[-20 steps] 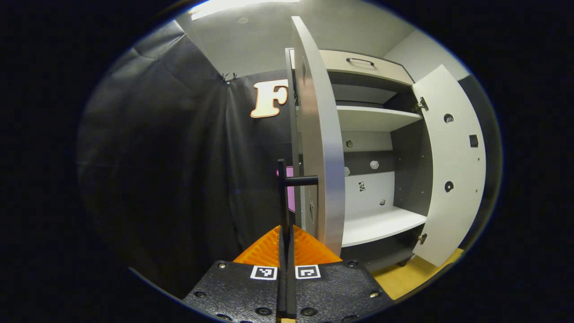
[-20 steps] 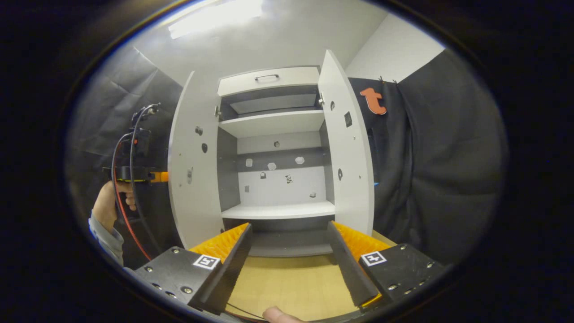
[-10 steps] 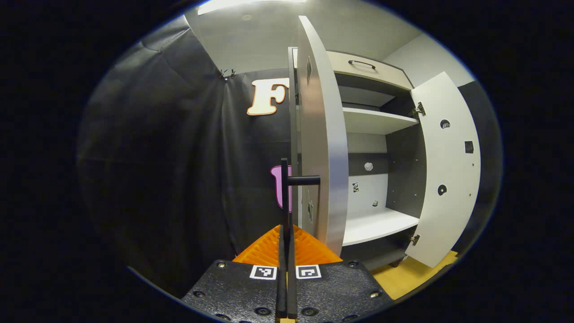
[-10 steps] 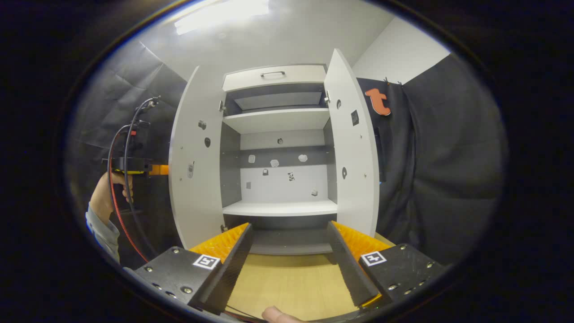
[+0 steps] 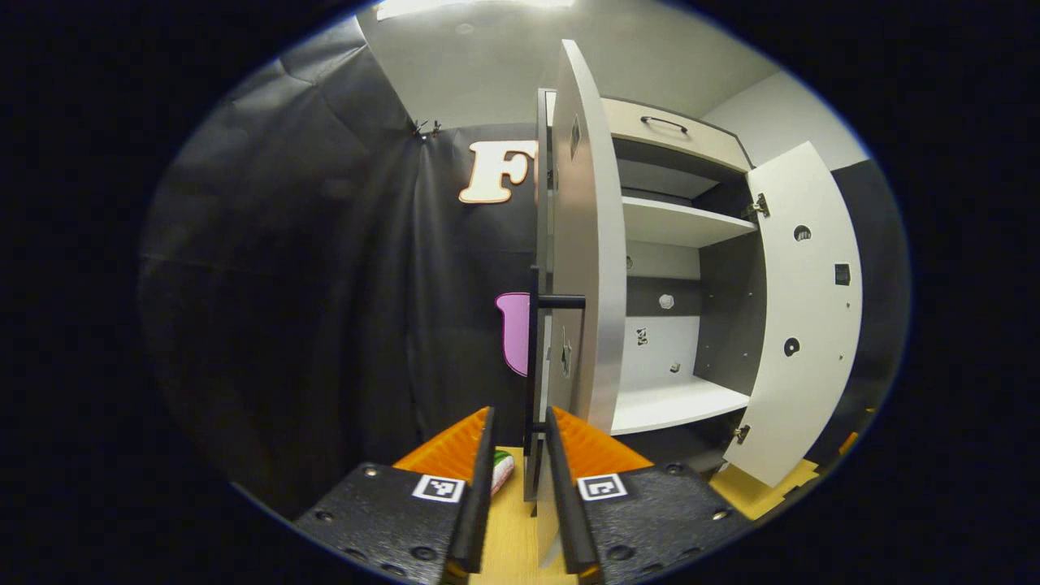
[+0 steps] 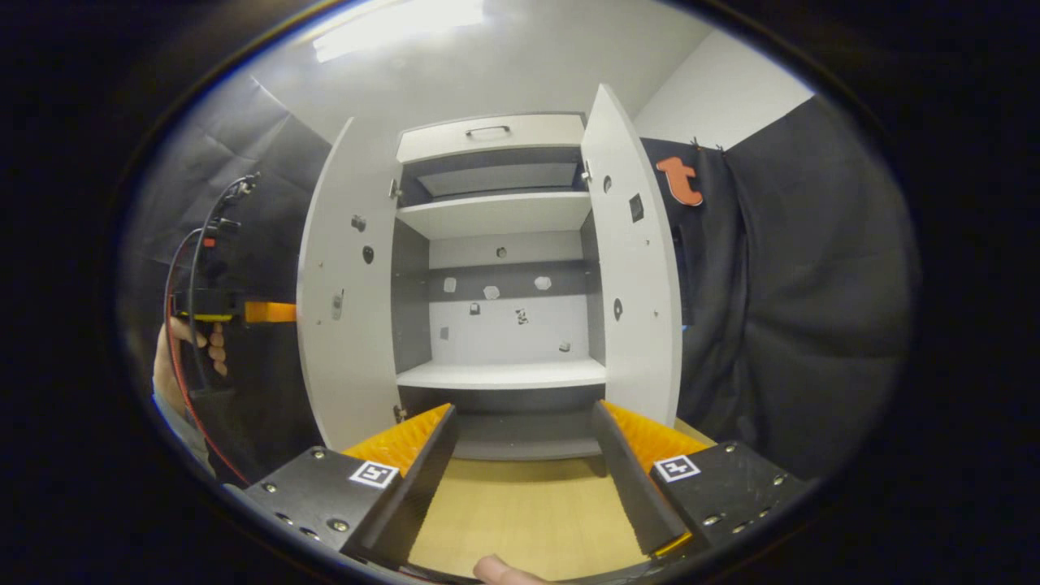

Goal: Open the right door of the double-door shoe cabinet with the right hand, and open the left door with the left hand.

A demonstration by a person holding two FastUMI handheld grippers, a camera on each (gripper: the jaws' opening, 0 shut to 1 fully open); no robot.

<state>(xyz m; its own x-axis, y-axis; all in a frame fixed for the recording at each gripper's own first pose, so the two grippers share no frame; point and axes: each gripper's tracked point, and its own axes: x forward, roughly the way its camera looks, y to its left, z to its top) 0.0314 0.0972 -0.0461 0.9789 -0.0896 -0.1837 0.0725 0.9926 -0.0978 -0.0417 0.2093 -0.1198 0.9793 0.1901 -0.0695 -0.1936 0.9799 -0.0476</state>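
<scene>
The shoe cabinet (image 6: 504, 374) stands with both doors swung out. In the left gripper view the left door (image 5: 589, 260) shows edge-on, its black bar handle (image 5: 532, 366) running down between the fingers of my left gripper (image 5: 520, 414). The fingers stand slightly apart and do not press the bar. The right door (image 5: 804, 309) hangs open beyond. In the right gripper view my right gripper (image 6: 524, 410) is open and holds nothing, facing the cabinet from a distance. The left door (image 6: 345, 309) and right door (image 6: 638, 276) flank the shelves. The left gripper (image 6: 288, 312) sits behind the left door, held by a hand (image 6: 166, 357).
A shut drawer (image 6: 487, 130) tops the cabinet. Black cloth walls close in on both sides. The wooden floor (image 6: 520, 512) runs from my right gripper to the cabinet. A small green and white object (image 5: 502, 470) lies on the floor by the left door. A thumb (image 6: 504, 571) shows at the bottom edge.
My left gripper's fingers have parted and let go of the left door's handle, which they were shut on before. The left door swung a little wider. The right gripper barely moved.
</scene>
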